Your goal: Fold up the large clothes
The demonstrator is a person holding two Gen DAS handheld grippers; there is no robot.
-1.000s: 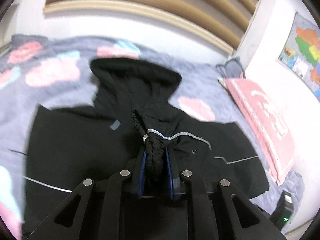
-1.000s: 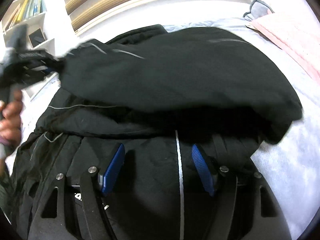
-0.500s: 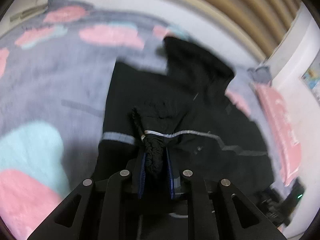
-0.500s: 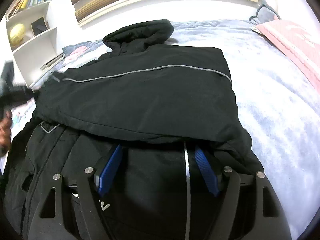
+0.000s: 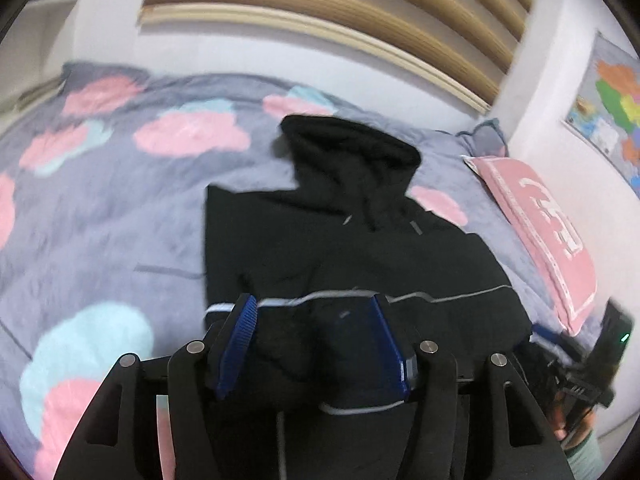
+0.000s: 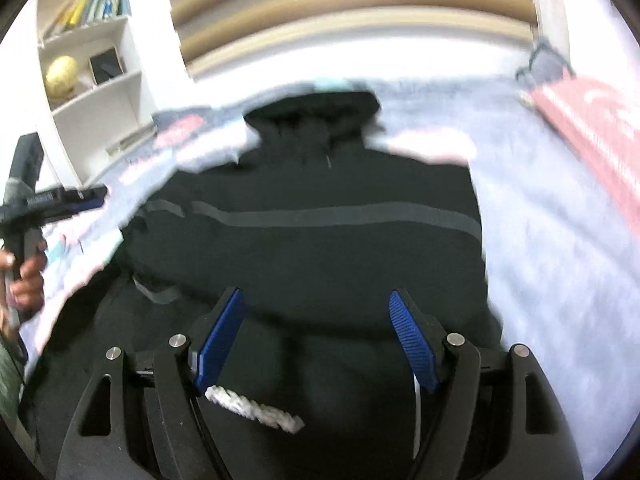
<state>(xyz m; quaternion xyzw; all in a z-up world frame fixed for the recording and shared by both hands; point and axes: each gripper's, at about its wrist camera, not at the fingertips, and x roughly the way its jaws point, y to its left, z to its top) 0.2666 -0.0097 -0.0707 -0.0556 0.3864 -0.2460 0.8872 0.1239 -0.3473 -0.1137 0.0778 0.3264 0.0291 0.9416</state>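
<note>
A large black hooded jacket (image 5: 352, 248) with thin grey stripes lies on the bed, hood pointing away, both sleeves folded across its body. It also fills the middle of the right wrist view (image 6: 320, 232). My left gripper (image 5: 316, 308) is open and empty, its blue pads just above the jacket's near part. My right gripper (image 6: 316, 300) is open and empty over the jacket's lower half. The left gripper also shows in the right wrist view (image 6: 60, 200), held by a hand at the left edge.
The bed cover (image 5: 100, 220) is grey with pink and blue cloud shapes. A pink pillow (image 5: 540, 224) lies at the right by the wall. A white bookshelf (image 6: 92, 80) stands left of the bed. A slatted headboard (image 5: 320, 20) runs along the far side.
My left gripper let go of the bunched sleeve cuff and opened, pulling back from the jacket. The sleeve now lies flat across the jacket. My right gripper stayed open and lifted slightly.
</note>
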